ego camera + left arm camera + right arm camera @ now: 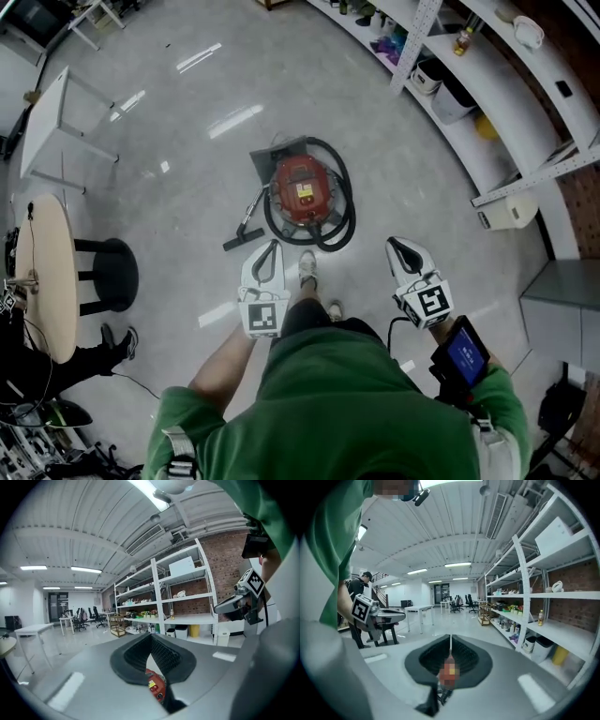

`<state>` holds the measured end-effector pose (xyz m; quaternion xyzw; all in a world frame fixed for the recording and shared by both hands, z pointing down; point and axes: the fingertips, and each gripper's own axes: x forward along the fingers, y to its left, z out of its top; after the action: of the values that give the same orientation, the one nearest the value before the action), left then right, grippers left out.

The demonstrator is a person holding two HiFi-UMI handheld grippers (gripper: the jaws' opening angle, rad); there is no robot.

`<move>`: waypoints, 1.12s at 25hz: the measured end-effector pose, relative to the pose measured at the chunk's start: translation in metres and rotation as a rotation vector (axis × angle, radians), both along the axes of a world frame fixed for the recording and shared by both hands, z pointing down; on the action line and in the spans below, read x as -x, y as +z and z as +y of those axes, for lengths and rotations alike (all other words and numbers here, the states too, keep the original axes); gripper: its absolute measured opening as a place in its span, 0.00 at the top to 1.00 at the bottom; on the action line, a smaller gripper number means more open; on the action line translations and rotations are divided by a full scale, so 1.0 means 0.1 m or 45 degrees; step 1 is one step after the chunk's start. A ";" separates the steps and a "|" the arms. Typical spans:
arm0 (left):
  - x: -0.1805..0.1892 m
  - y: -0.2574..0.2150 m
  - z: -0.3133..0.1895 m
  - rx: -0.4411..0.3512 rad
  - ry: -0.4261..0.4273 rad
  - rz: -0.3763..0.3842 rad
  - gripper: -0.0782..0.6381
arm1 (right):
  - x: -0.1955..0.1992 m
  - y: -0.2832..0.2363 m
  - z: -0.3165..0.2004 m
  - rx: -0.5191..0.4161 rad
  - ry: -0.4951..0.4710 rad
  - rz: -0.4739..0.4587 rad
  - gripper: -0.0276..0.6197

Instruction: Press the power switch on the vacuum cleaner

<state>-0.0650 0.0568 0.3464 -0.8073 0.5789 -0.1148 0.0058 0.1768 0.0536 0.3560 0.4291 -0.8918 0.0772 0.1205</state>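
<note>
Head view: the red vacuum cleaner (305, 192) sits on the floor (187, 131) just beyond my feet, its black hose (347, 202) looped around it. I hold my left tool (271, 251) and right tool (401, 249) on its near side, clear of it, each with jaws pressed together on nothing.
</note>
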 end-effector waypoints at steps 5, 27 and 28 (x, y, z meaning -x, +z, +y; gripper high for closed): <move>0.04 -0.27 0.40 -0.071 -0.047 0.011 0.88 | 0.08 -0.29 0.39 -0.026 0.049 -0.154 0.95; 0.24 -0.65 1.34 -0.046 -0.011 0.137 0.88 | 0.80 -0.61 1.24 0.025 0.099 -0.141 0.95; 0.25 -0.64 1.36 -0.045 -0.010 0.146 0.88 | 0.83 -0.61 1.28 0.030 0.102 -0.136 0.95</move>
<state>-0.0898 0.1926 0.2826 -0.8100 0.5833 -0.0582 -0.0136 0.0934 0.1816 0.2955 0.4581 -0.8782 0.1154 0.0746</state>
